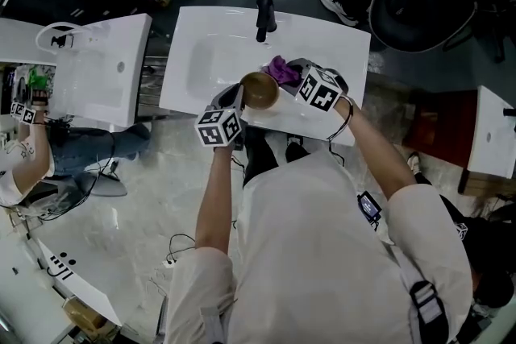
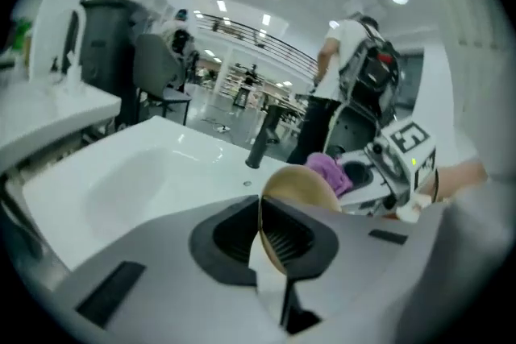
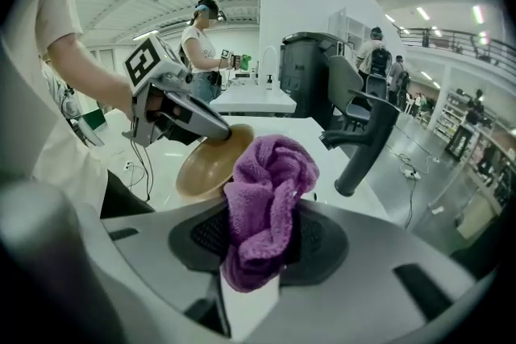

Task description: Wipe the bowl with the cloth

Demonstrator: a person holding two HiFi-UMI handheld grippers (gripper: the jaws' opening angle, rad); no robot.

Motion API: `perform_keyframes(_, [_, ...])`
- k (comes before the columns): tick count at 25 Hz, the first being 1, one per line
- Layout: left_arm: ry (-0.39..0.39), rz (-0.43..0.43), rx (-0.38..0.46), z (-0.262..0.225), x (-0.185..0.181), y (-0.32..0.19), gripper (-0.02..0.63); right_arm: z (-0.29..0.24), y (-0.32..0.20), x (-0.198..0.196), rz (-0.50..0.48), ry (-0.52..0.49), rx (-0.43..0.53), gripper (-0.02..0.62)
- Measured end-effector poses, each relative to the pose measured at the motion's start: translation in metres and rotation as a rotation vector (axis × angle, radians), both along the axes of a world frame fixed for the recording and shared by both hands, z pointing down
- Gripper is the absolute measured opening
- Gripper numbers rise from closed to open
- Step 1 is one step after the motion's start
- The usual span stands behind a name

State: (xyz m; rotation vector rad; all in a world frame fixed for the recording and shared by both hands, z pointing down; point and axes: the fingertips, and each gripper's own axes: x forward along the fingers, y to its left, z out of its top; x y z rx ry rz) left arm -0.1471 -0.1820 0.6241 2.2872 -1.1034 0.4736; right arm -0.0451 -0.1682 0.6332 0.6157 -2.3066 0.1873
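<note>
My left gripper (image 2: 260, 231) is clamped on the rim of the wooden bowl (image 2: 300, 186), its jaws pinching the thin wall edge-on. The bowl is tipped up on its side ahead of those jaws, its hollow facing my right gripper (image 3: 258, 244). That one is closed on the purple cloth (image 3: 266, 197), which bunches up out of the jaws in a loose wad. From the head view the cloth sits just beside the bowl's far edge; I cannot tell whether they touch. Both tools hang over the near right corner of the white sink (image 1: 208, 52), the basin spreading out to the left of my left gripper. The black faucet (image 1: 264, 17) stands beyond both, at the sink's far edge.
</note>
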Motion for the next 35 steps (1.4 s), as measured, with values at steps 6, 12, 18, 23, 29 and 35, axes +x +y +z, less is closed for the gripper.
perform_keyframes(6, [0.259,-0.249,-0.153,0.012,-0.021,-0.011,0.017,-0.001,0.001,-0.007,0.074,-0.048,0.026,0.133])
perform_keyframes(12, [0.354,-0.39,-0.205,0.015,-0.023,-0.018,0.017,0.007,0.009,-0.013,0.135,-0.043,0.01,0.133])
perform_keyframes(18, [0.473,-0.462,-0.263,0.017,-0.017,-0.018,0.016,0.011,0.017,-0.017,0.166,-0.069,-0.009,0.133])
perform_keyframes(23, [0.571,-0.53,-0.307,0.02,-0.014,-0.014,0.015,0.014,0.025,-0.028,0.15,-0.098,-0.022,0.132])
perform_keyframes(29, [0.711,-0.544,-0.364,0.017,-0.006,-0.014,0.016,0.013,0.031,-0.047,0.104,-0.107,-0.016,0.133])
perform_keyframes(35, [0.853,-0.411,-0.451,0.001,0.023,-0.01,0.016,0.014,0.029,-0.051,0.071,-0.142,-0.009,0.133])
